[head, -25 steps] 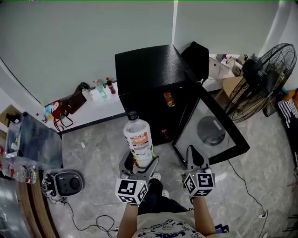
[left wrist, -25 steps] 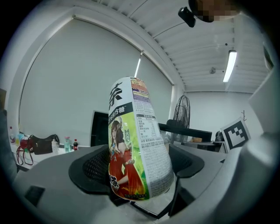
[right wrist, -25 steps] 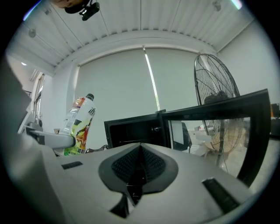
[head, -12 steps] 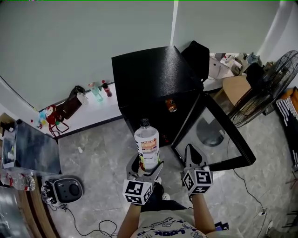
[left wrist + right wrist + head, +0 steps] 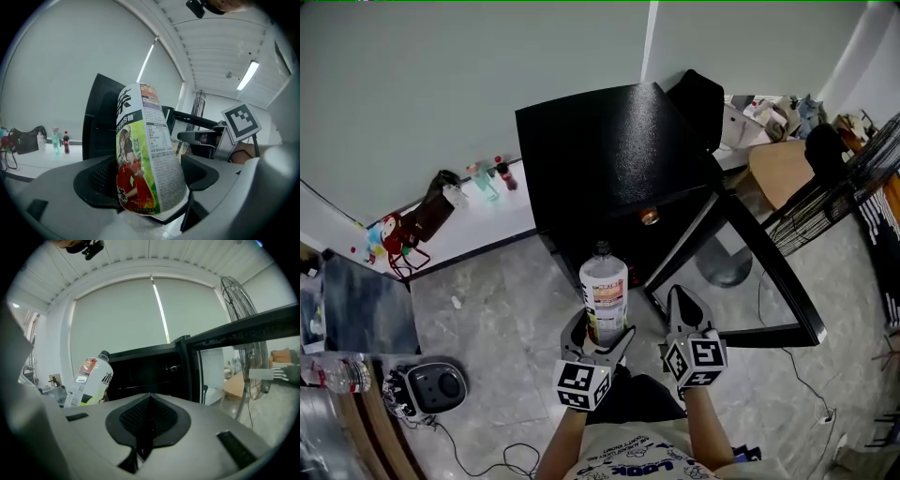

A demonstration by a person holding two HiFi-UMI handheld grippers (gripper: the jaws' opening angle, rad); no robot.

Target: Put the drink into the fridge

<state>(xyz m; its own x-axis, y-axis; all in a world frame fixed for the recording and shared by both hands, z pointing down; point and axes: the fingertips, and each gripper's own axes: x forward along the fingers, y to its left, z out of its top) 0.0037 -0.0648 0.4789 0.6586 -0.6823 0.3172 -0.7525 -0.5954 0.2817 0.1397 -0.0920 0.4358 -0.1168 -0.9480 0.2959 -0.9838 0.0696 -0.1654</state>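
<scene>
Drink bottle held upright just in front of the open fridge
Left gripper (image 5: 598, 336) clamps the bottle (image 5: 604, 291) low on its body, facing the black fridge (image 5: 609, 159) opening. Right gripper (image 5: 682, 300), jaws pressed together and empty, sits beside it. Fridge door (image 5: 764, 281) is swung wide to the fridge's right; bare floor (image 5: 516, 291) lies left of the fridge front. A can (image 5: 650, 216) sits inside the fridge.

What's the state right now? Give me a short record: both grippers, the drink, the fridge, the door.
left gripper: shut on the drink bottle, low on its body
right gripper: shut, empty, beside the left one
drink bottle: upright, capped, held in front of the fridge, not yet inside
fridge: black, dark inside, a can visible in it
fridge door: glass, swung open on the person's right
</scene>
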